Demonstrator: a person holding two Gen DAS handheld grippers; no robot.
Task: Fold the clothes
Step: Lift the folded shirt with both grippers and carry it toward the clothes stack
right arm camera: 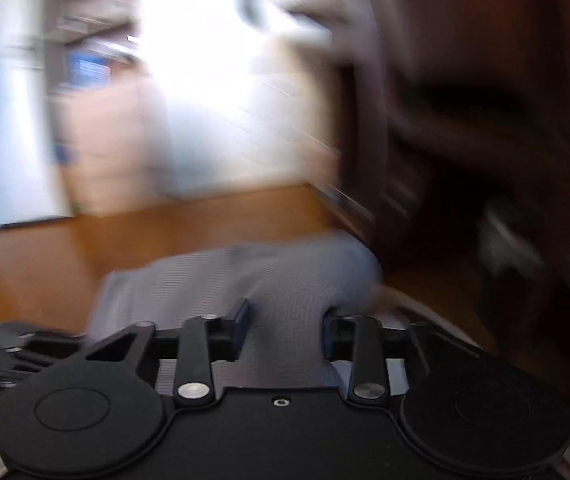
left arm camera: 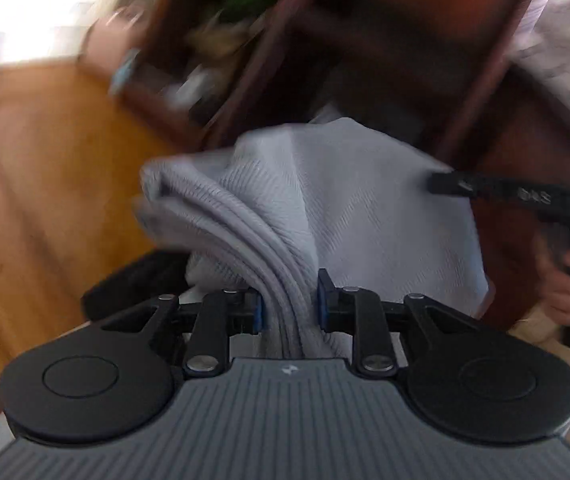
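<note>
**Grey garment carried between two tools above a wooden counter**

The left wrist view is the sharper one. It shows the left tool [left arm camera: 289, 304] with its blue-padded jaws nearly closed on a bunched, ribbed edge of the grey garment [left arm camera: 325, 200], which rises from the jaws and fans out ahead. Only this view shows the right tool [left arm camera: 443, 184] from outside: a black finger pressed against the far right corner of the cloth, with the person's hand [left arm camera: 565, 280] wrapped around its handle at the frame's right edge. Dark red-brown furniture [left arm camera: 385, 60] stands behind, blurred.

The right wrist view is heavily smeared. Here the right tool [right arm camera: 287, 326] has its jaws set wider, with a fold of the garment [right arm camera: 245, 280] lying between them; whether the pads press on it cannot be told from the blur. This view alone shows the cloth draped low over the orange-brown counter [right arm camera: 85, 248], with a bright room beyond.

Both tools tilt forward and downward.
</note>
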